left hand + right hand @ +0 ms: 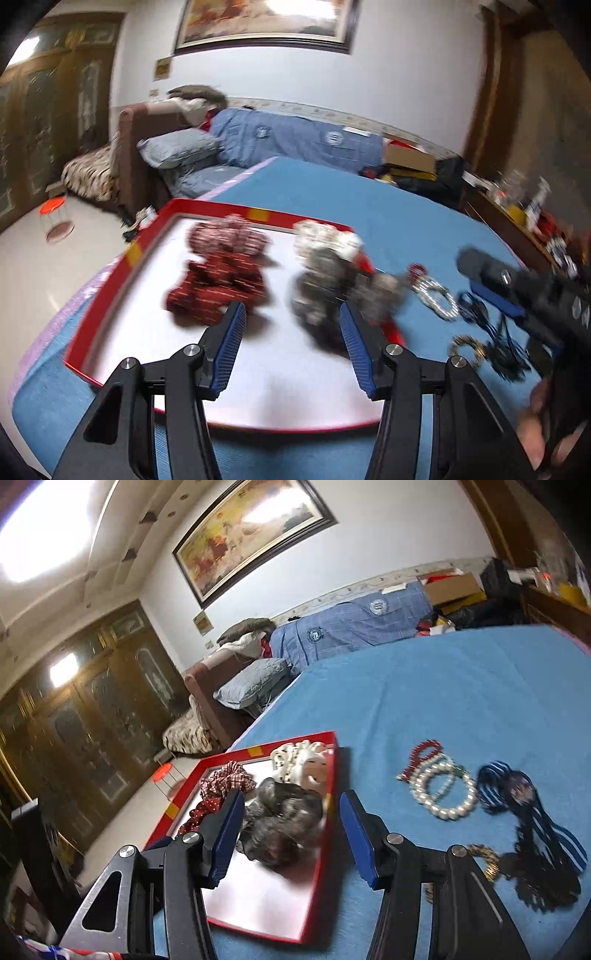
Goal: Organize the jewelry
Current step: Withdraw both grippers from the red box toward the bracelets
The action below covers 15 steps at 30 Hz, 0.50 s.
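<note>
1. The red tray (325, 834) lies on the blue cloth (443, 701); inside it are red scrunchies (225, 781), a grey one (284, 823) and a white one (295, 755).
2. A pearl bracelet (443, 794), red beads (421, 755) and dark blue bands (517, 801) lie on the cloth, right of the tray.
3. The left gripper (291, 345) and the right gripper (291, 829) both have the fingers spread, nothing between them.

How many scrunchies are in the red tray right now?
4: two red ones at left, a grey one in the middle, a white one at the back of the red tray. Others may be hidden.
</note>
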Motion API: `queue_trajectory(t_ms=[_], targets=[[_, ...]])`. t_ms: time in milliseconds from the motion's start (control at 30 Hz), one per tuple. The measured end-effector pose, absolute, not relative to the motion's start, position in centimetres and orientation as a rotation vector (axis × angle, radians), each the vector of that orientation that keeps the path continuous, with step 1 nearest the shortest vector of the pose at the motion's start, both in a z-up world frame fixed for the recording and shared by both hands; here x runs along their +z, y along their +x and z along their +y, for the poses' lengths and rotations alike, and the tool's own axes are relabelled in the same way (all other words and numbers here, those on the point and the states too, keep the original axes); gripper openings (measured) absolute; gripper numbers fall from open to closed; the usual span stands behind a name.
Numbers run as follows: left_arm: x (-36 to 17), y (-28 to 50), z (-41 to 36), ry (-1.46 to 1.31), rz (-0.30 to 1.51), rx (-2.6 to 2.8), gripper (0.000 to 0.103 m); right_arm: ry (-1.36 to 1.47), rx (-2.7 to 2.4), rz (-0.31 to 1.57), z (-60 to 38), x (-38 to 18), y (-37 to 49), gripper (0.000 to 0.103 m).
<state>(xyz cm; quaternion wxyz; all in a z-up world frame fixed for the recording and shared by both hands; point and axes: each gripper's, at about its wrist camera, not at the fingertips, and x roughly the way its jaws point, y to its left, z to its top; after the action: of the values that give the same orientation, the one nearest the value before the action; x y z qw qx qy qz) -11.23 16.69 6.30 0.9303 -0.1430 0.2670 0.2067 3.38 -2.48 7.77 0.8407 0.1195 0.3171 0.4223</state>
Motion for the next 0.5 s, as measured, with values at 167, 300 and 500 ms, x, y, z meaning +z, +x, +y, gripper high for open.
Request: queue_trajectory(t_ms=[167,300,500], targets=[[5.7,-10.1,12.3,-0.227,0.575,0.345,0.052,0.347,0.871,0.702,-6.1,7.1,4.4,0.059],[5.1,-9.1,9.3,-0.199,0.620,0.268,0.053,0.403,0.852,0.739,-8.7,6.5,4.7,0.059],[3.4,-7.6,6.7,-0.179,0.705,0.170,0.053,0.429,0.800,0.751,-13.3,6.3,3.6,0.059]])
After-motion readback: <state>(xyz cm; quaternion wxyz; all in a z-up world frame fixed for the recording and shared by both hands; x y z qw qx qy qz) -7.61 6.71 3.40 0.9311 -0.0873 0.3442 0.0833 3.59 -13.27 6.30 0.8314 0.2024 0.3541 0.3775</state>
